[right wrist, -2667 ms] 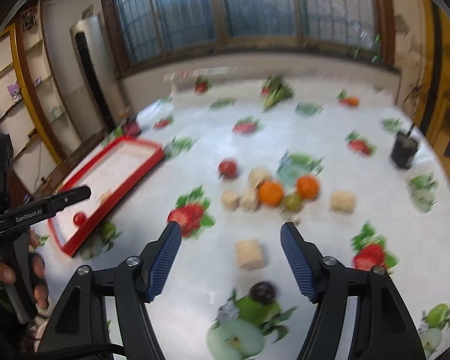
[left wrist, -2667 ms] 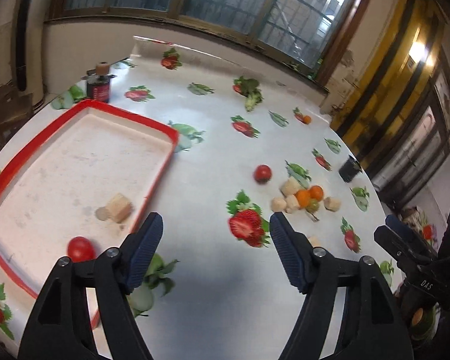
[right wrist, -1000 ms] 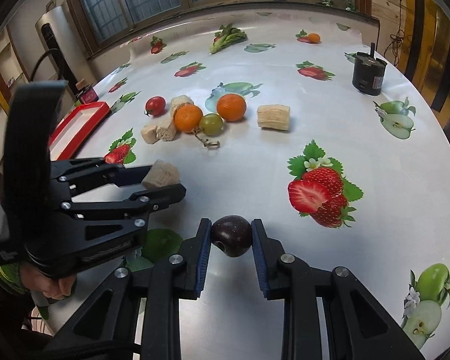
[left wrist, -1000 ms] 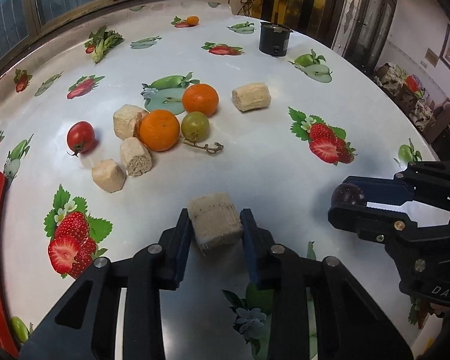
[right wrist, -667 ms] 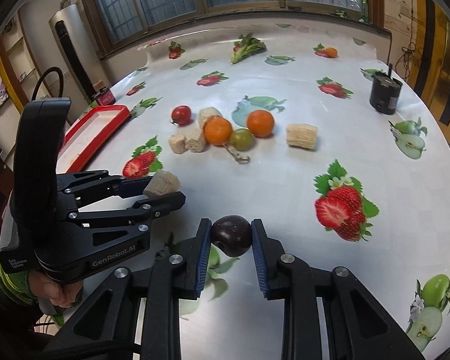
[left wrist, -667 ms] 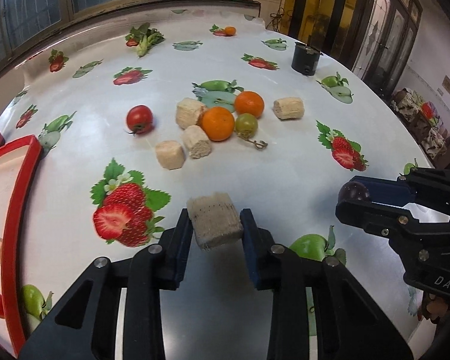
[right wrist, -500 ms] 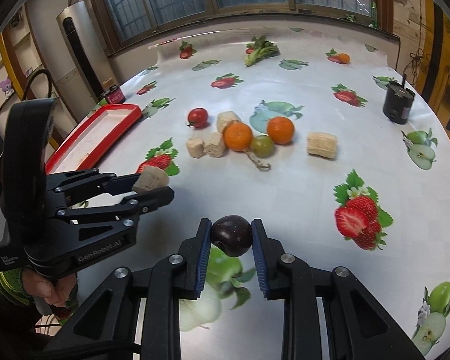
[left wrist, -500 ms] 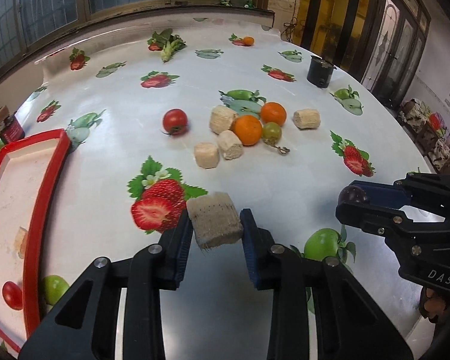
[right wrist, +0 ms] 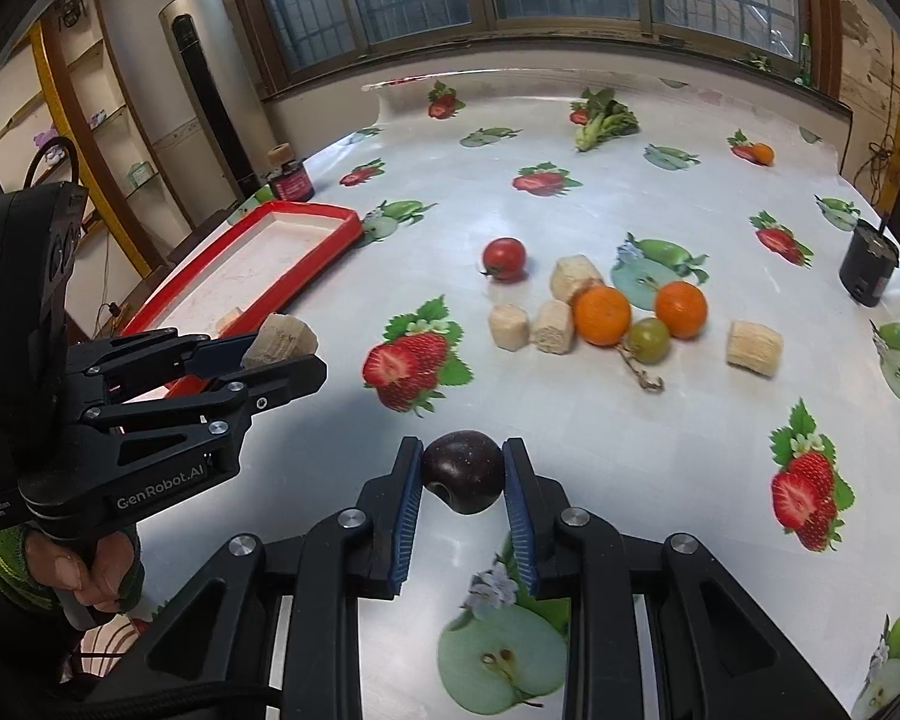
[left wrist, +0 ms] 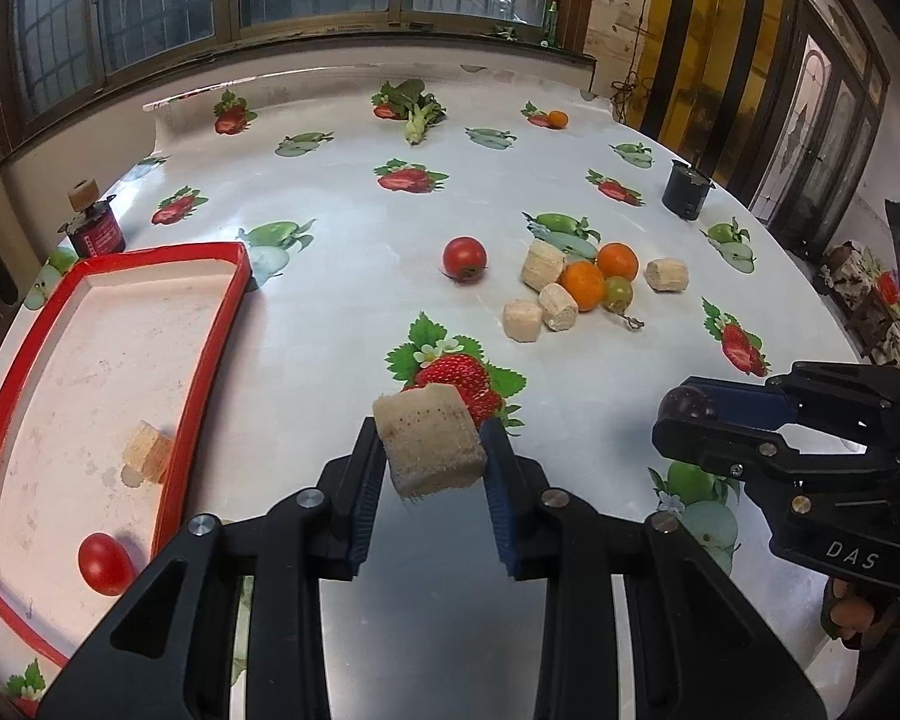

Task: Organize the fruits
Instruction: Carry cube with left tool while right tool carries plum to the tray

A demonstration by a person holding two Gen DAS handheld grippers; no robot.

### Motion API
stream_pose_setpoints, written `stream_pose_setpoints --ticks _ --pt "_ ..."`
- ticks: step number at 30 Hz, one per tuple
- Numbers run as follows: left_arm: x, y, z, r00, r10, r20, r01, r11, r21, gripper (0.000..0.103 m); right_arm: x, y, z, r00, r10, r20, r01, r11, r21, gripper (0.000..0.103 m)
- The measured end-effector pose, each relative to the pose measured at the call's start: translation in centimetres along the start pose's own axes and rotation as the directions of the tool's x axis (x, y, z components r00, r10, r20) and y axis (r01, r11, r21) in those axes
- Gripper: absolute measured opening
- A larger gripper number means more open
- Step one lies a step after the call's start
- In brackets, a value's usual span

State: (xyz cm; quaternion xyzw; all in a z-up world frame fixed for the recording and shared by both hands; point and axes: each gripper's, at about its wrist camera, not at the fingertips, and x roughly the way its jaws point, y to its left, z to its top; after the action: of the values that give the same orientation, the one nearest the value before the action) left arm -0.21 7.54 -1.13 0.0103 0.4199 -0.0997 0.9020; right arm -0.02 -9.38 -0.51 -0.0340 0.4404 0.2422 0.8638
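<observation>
While both loads hang clear of the worktop (left wrist: 330,312), the left gripper (left wrist: 431,450) clamps a tan block (left wrist: 429,441) and the right gripper (right wrist: 462,474) a dark plum (right wrist: 463,471); the red tray (left wrist: 210,324) lies ahead-left, and the round plum could slip if tilted.

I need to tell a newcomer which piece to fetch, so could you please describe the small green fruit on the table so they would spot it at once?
Find the loose cluster of oranges and beige chunks mid-table, right of the red tray. The green fruit sits at its near edge, tucked between the two oranges, the only green, smooth, round piece there.
</observation>
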Motion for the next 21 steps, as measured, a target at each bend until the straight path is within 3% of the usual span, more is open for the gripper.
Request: stream_pose_setpoints --ticks 21 --pt "-2.8 4.8 -0.6 0.998 0.048 0.039 -0.045 0.997 -0.07 0.029 1.6 4.5 2.4 0.998 0.055 0.0 -0.055 0.996 -0.065 0.027"
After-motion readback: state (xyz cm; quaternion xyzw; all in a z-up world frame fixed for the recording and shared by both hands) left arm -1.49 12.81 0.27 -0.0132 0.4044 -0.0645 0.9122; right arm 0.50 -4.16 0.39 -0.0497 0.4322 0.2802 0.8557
